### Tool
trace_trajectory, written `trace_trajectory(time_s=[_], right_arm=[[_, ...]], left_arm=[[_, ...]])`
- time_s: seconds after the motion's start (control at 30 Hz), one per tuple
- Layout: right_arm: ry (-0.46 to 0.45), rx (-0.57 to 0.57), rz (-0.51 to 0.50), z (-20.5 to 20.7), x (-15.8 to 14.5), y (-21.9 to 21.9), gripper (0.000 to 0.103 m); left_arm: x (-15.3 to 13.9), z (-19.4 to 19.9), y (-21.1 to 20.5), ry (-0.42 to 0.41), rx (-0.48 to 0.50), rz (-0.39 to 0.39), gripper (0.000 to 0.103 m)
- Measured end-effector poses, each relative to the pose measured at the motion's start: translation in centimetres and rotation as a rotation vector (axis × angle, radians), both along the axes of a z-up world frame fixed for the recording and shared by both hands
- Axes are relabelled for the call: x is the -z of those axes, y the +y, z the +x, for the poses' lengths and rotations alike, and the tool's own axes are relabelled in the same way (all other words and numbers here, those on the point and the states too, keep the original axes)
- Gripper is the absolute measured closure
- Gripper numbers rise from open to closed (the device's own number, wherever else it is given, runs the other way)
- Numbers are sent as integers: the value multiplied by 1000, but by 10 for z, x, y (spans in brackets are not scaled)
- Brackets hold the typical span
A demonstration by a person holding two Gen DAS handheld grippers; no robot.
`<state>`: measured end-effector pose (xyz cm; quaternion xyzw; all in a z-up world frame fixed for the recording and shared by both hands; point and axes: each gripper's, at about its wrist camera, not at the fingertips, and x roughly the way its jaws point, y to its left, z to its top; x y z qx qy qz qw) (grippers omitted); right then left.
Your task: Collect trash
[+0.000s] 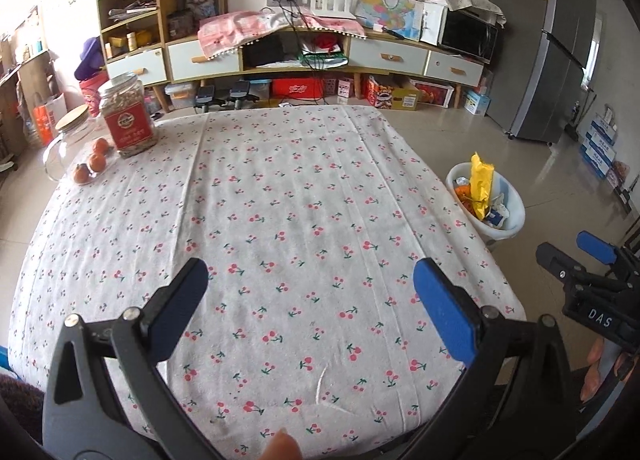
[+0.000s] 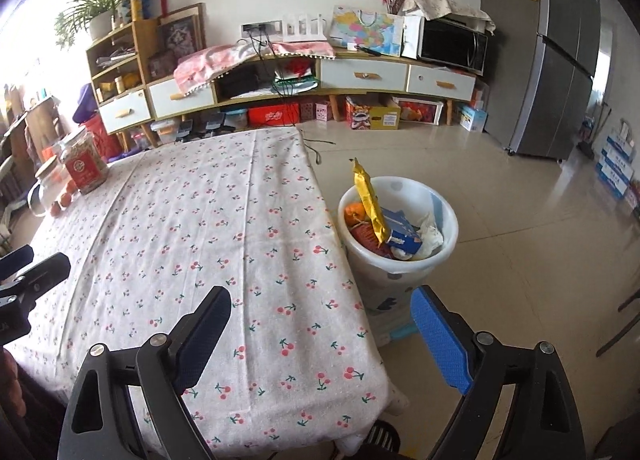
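Beside table: full trash bin | far corner: jar, oranges | both jaws wide, empty

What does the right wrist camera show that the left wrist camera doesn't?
Only the right wrist view shows the white bin's outer wall down to its base, and the blue box among the trash. Only the left wrist view shows three oranges clearly beside the jar. Both show the cherry-print tablecloth, the yellow wrapper standing up out of the bin, and open, empty grippers.
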<state>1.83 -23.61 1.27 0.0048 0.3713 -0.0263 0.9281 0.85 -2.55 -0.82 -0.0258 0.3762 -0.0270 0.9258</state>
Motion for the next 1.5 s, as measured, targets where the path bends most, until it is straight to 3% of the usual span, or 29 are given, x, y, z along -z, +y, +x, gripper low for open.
trace_trajectory(time_s=[0.27, 1.5], right_arm=[[-18, 19, -14, 1, 6, 4, 10], [6, 23, -22, 2, 15, 9, 10]], left_arm=[[7, -6, 20, 5, -73, -21, 1], [3, -9, 20, 17, -65, -43, 1]])
